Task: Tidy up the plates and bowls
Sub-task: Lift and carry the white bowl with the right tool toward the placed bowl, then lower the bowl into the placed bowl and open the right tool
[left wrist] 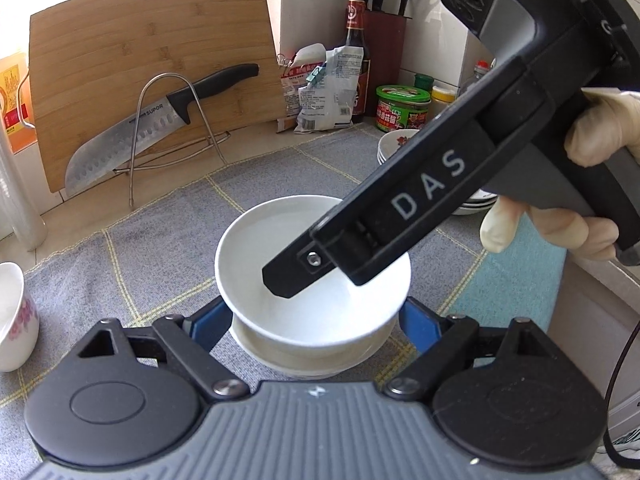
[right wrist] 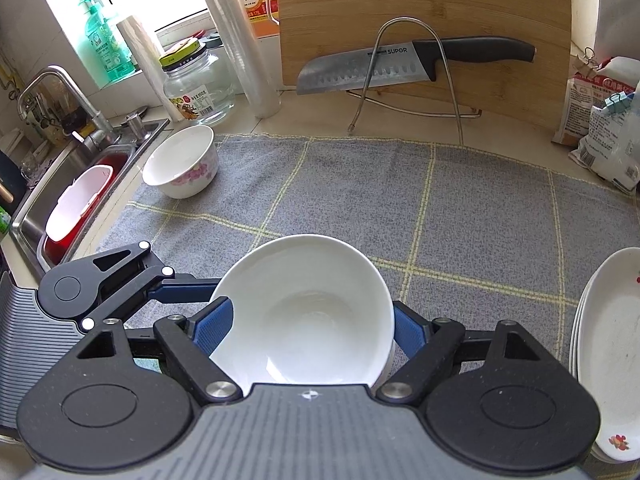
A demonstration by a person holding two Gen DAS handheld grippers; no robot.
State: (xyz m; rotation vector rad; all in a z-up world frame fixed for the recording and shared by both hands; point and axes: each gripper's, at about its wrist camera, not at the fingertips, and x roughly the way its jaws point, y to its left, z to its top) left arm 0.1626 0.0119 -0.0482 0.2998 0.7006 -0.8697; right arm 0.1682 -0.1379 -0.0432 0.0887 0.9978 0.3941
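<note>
A plain white bowl (left wrist: 312, 276) sits nested on a second white bowl (left wrist: 308, 360) on the grey checked mat (left wrist: 160, 240). My left gripper (left wrist: 316, 320) is open, its blue pads on either side of the bowl stack. My right gripper (left wrist: 288, 280) reaches down into the top bowl from the right; one finger sits inside it. In the right wrist view the white bowl (right wrist: 304, 316) lies tilted between my right gripper's (right wrist: 312, 324) blue pads (right wrist: 212, 328), which rest against its rim. A flowered bowl (right wrist: 182, 166) stands near the sink. A stack of plates (right wrist: 612, 356) sits at right.
A cutting board (left wrist: 152, 64) leans on the back wall with a large knife (left wrist: 160, 128) in a wire stand. Bottles, jars and bags (left wrist: 320, 92) crowd the back right corner. A sink (right wrist: 76, 200) with a red basin lies at left. More stacked dishes (left wrist: 396, 144) sit behind my right gripper.
</note>
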